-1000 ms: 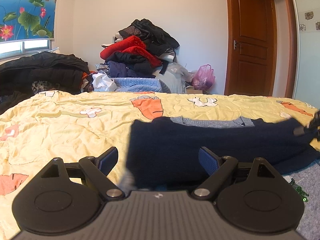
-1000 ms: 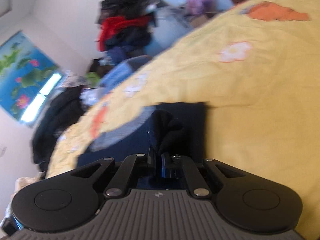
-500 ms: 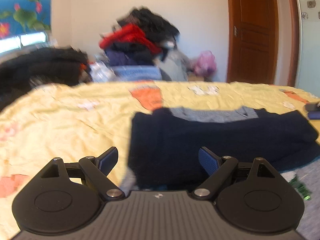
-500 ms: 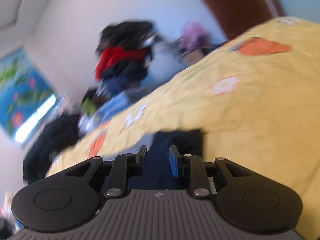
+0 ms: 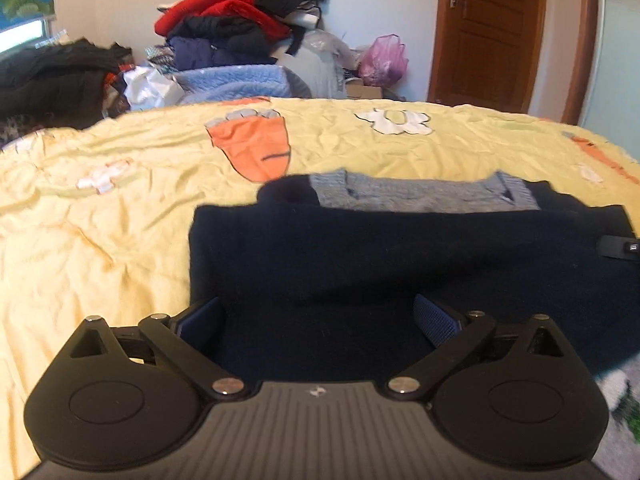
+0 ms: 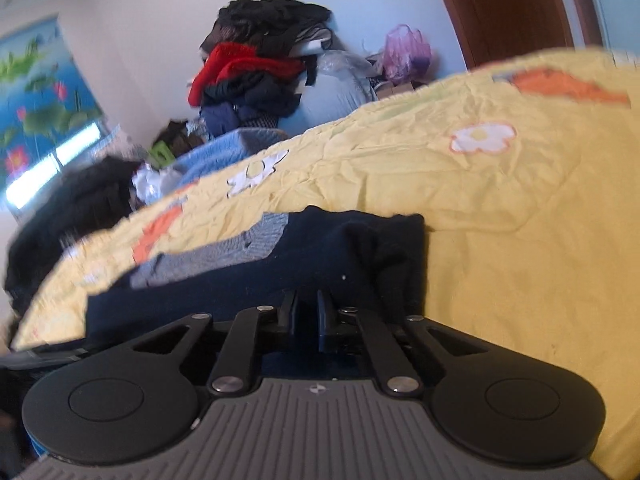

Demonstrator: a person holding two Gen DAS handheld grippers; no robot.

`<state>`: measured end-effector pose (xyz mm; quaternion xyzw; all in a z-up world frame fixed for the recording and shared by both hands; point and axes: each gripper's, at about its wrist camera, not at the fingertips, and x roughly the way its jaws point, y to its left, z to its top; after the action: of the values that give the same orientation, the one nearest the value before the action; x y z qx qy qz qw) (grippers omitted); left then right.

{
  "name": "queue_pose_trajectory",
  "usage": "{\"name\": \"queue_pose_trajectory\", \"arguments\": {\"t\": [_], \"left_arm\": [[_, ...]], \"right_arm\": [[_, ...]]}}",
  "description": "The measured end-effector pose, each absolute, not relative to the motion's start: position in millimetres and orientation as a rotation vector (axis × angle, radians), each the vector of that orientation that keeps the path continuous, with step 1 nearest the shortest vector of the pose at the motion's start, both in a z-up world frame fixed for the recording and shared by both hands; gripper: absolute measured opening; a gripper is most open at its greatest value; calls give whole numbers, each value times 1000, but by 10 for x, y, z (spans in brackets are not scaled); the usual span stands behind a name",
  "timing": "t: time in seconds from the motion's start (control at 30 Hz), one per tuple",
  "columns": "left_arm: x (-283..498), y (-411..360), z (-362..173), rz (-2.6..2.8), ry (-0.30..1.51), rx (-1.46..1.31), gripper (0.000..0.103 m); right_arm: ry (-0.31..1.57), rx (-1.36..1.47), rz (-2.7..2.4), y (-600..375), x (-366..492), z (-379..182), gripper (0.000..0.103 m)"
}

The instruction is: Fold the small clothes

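On the yellow bedspread [image 5: 120, 220] we find the navy sweater [image 5: 400, 248] lying crosswise, nine to three, its near hem at twelve between the left gripper's [image 5: 318, 320] opening, empty jaws, while the right gripper [image 6: 306, 316] stands pinched on its right edge.

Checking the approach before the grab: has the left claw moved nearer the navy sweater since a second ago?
Yes. The left claw has advanced over the navy sweater; the orange carrot print now sits closer, and its jaws are opening.
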<state>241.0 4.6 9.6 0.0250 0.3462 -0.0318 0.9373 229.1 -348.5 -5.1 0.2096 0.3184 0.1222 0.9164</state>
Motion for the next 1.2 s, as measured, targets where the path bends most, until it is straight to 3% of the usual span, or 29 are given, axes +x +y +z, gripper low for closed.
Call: {"name": "queue_pose_trajectory", "arguments": {"t": [0.07, 0.2, 0.23, 0.5, 0.6, 0.77, 0.9, 1.2], "left_arm": [[2360, -48, 143, -29, 687, 122, 103], [1886, -56, 368, -71, 666, 105, 102], [1727, -29, 409, -116, 665, 73, 102], [1170, -15, 161, -139, 769, 64, 102], [1031, 57, 179, -125, 799, 55, 102], [750, 105, 131, -126, 763, 71, 103], [698, 120, 99, -122, 731, 56, 103], [611, 126, 146, -148, 764, 91, 103]], "right_arm": [[675, 444, 222, -3463, 2275, 13, 12], [650, 418, 225, -3267, 1827, 232, 65], [636, 391, 259, -3202, 1674, 261, 74], [697, 138, 240, -2654, 1141, 123, 72], [694, 84, 196, -2548, 873, 119, 86], [676, 7, 139, -2480, 442, 65, 98], [689, -1, 106, -2468, 412, 36, 103], [706, -48, 88, -2405, 437, 28, 103]]}}
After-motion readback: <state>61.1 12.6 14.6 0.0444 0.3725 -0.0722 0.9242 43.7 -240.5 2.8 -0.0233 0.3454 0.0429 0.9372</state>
